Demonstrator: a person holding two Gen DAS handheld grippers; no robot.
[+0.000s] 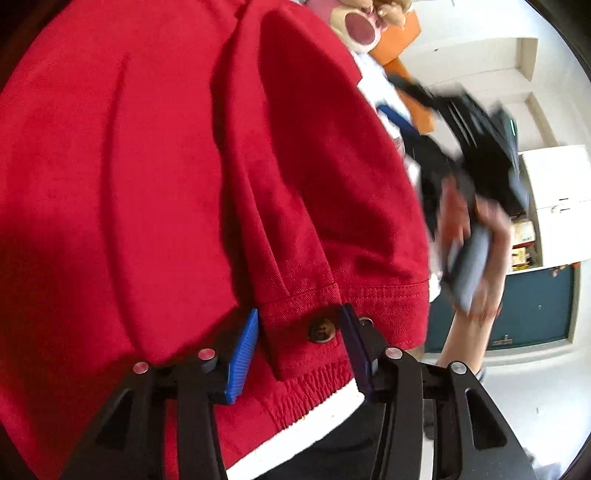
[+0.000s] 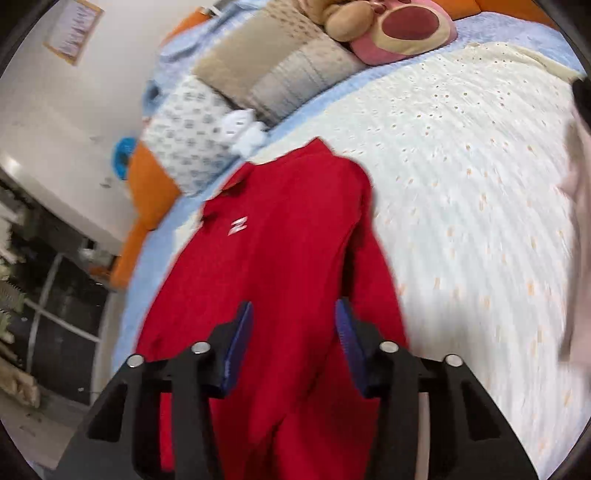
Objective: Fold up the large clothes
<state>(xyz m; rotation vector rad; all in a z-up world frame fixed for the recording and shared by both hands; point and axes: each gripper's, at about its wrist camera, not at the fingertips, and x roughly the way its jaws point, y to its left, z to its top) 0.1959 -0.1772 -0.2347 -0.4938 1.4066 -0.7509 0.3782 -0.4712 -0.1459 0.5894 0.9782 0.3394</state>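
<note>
A large red jacket (image 2: 280, 236) lies on the white bedspread (image 2: 461, 177), with a small white logo on its chest. In the left wrist view the jacket (image 1: 166, 166) fills most of the frame. Its hem with a brown button (image 1: 322, 329) sits between the open blue pads of my left gripper (image 1: 301, 354). My right gripper (image 2: 293, 347) is open above the jacket's lower part with nothing between its pads. The right gripper also shows blurred in the left wrist view (image 1: 476, 192), held in a hand.
Pillows (image 2: 266, 70) and a pink plush bear (image 2: 399, 26) lie at the head of the bed. An orange bed frame (image 2: 147, 184) borders the left side. White cabinets (image 1: 554, 199) and a dark green door (image 1: 535, 306) stand beyond the bed.
</note>
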